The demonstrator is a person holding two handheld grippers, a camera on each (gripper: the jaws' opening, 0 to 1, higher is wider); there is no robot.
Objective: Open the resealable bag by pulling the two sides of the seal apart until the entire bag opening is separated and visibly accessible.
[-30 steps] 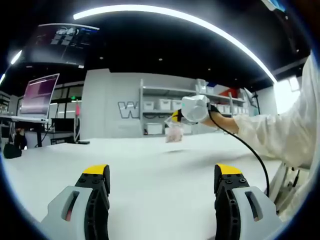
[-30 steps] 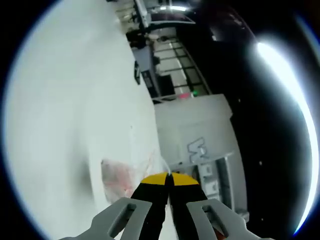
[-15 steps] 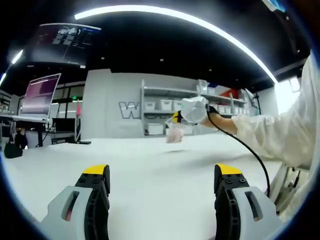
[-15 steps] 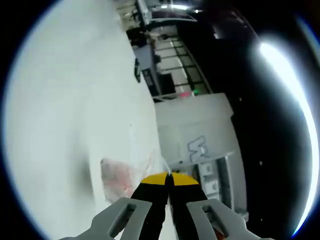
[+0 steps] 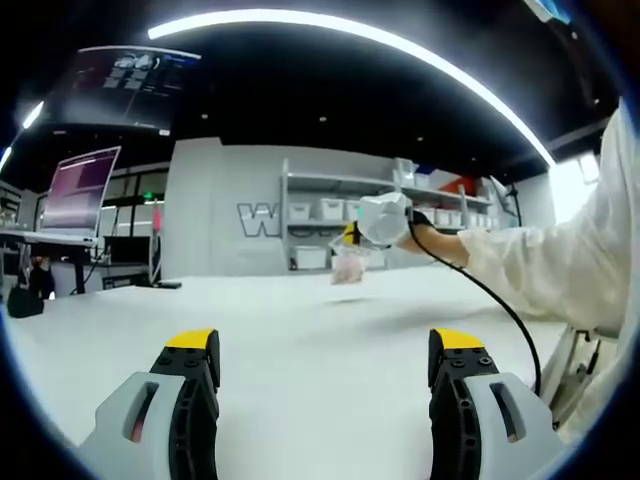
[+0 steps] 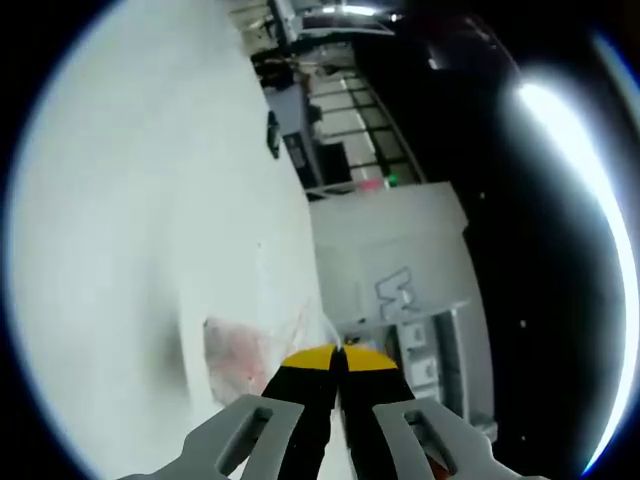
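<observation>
At the bottom of the left gripper view, your left gripper point(image 5: 325, 360) stands wide and holds nothing above the white table point(image 5: 300, 330). Near the frame's centre, your right gripper point(image 5: 352, 236) pinches the clear resealable bag point(image 5: 348, 266), which hangs above the tabletop. Low in the right gripper view, the yellow tips point(image 6: 336, 360) meet, clamping the bag's edge, its pinkish body point(image 6: 240, 355) trailing left.
</observation>
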